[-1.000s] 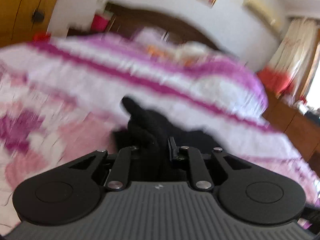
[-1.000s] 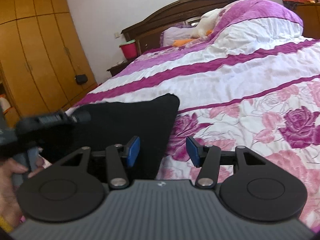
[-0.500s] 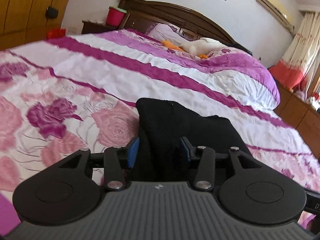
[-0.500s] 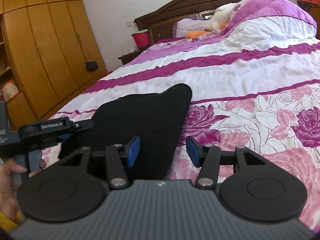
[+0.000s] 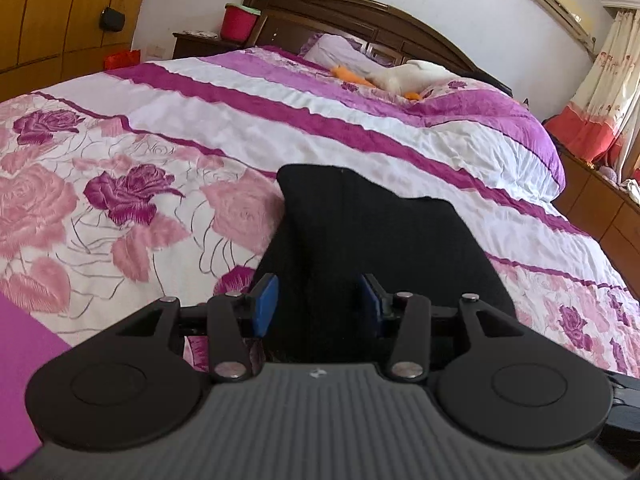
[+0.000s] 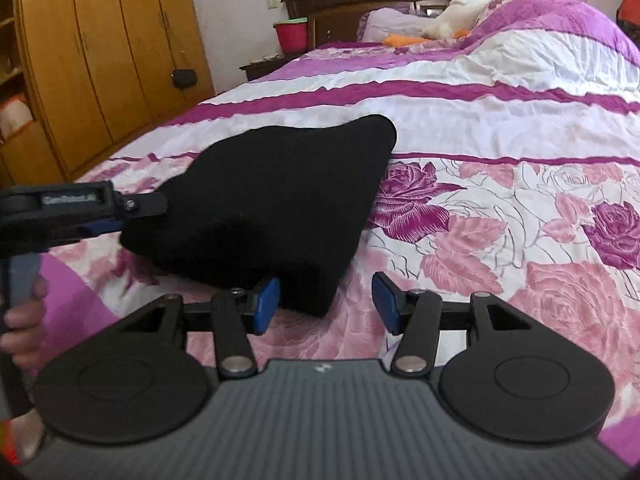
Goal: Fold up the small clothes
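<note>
Matt black knit garment (image 5: 372,240); glossy wooden headboard (image 5: 360,20) (dark); quilted cloth bedspread (image 5: 120,200).

Two wrist-mounted fisheye cameras look forward and downward along their grippers over a bed (image 5: 248,128) toward its headboard at 12 o'clock. The left wrist view sits low and close behind the left gripper (image 5: 318,304), a black garment (image 5: 372,240) filling its centre. The right wrist view, behind the right gripper (image 6: 326,302), sees the same garment (image 6: 272,200) toward 11 o'clock, with the left gripper (image 6: 140,210) entering at 9 o'clock. Both share the garment, the floral bedspread (image 6: 500,220), the headboard and the wardrobe.
</note>
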A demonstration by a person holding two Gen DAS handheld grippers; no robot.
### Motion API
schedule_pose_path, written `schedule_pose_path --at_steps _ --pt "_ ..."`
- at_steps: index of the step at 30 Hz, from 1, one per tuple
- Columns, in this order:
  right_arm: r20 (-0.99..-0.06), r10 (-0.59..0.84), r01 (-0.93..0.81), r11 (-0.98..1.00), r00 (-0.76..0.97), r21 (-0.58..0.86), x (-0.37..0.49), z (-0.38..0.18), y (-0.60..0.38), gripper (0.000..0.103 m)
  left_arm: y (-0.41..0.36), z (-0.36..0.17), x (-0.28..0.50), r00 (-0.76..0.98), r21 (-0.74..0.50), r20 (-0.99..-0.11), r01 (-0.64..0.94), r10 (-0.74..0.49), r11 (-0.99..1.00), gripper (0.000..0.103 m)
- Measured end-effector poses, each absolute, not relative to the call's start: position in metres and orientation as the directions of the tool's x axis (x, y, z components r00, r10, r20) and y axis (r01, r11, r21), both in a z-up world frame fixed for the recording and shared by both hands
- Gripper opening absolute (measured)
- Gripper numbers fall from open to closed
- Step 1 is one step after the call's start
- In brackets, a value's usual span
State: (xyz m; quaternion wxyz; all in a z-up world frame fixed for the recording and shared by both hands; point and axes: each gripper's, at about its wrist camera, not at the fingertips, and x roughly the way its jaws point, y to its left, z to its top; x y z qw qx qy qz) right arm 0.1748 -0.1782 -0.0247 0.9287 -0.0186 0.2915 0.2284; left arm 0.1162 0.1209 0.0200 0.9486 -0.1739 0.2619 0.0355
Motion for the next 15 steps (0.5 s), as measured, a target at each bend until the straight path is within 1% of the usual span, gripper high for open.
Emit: schedule_pose_path --at_steps 1,2,3,4,5,7,8,9,12,15 --pt "-0.543 0.404 -0.429 0.899 0.736 0.088 0.176 -0.026 -0.175 0.054 0.12 0.019 0.117 0.859 -0.305 -0.511 -0.161 -0.018 0.939 0.051" --pt "-0.531 0.401 -0.429 0.9 0.747 0.076 0.176 -0.026 -0.172 0.052 0.119 0.018 0.118 0.858 -0.295 -0.513 -0.163 -0.013 0.942 0.051" --pt "-0.519 0.397 -0.431 0.9 0.757 0.06 0.176 -0.025 -0.169 0.032 0.118 0.017 0.119 0.855 -0.28 -0.518 -0.165 -0.004 0.946 0.051" --pt "-0.509 0.391 -0.435 0.9 0.767 0.035 0.173 -0.022 -0.165 0.02 0.117 0.017 0.12 0.853 -0.266 -0.521 -0.168 0.005 0.949 0.051" --pt "-0.493 0.373 -0.423 0.906 0.786 0.011 0.169 -0.018 -0.163 0.019 0.116 0.015 0.122 0.848 -0.244 -0.529 -0.173 0.019 0.954 0.051" --pt "-0.469 0.316 -0.401 0.911 0.825 -0.091 0.158 -0.013 -0.16 0.016 0.115 0.01 0.127 0.829 -0.211 -0.558 -0.189 0.04 0.959 0.051" --pt "-0.478 0.301 -0.402 0.908 0.825 -0.122 0.157 -0.013 -0.16 0.016 0.116 0.008 0.13 0.822 -0.215 -0.568 -0.19 0.036 0.958 0.054" --pt "-0.507 0.291 -0.407 0.904 0.811 -0.133 0.157 -0.017 -0.162 0.015 0.118 0.005 0.132 0.816 -0.218 -0.577 -0.19 0.031 0.957 0.055" --pt "-0.582 0.272 -0.409 0.905 0.766 -0.115 0.165 -0.036 -0.17 0.015 0.116 0.0 0.134 0.811 -0.196 -0.585 -0.176 0.03 0.965 0.058" --pt "-0.583 0.285 -0.44 0.887 0.761 -0.14 0.16 -0.035 -0.168 0.016 0.115 0.0 0.134 0.808 -0.171 -0.588 -0.174 0.041 0.97 0.058"
